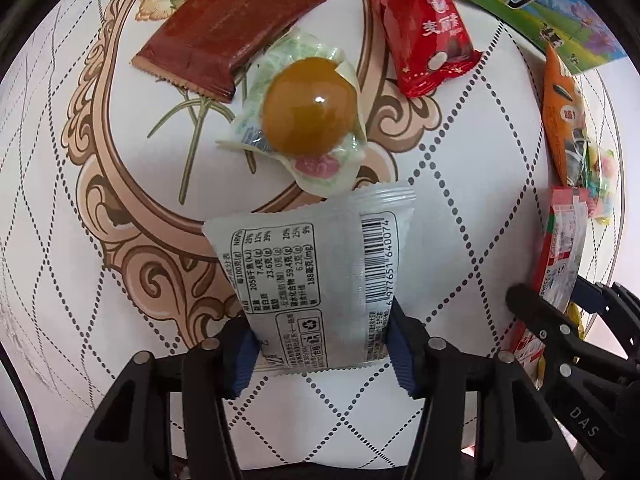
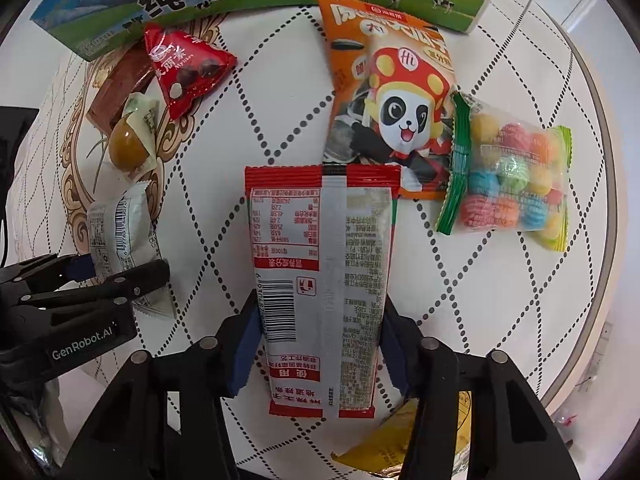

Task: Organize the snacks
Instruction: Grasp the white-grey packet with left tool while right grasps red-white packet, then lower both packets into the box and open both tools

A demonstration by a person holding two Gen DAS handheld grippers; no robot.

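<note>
Both jaws clamped: left gripper [image 1: 322, 346] on white packet [image 1: 316, 276], right gripper [image 2: 318, 354] on red-and-silver packet [image 2: 324, 280]. Advised: lift straight, avoiding neighbouring snacks on tabletop [image 2: 500, 280].

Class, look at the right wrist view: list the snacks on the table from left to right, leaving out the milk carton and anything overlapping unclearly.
White barcode packet → red triangular packet → red-and-silver packet → bag of coloured balls.
</note>
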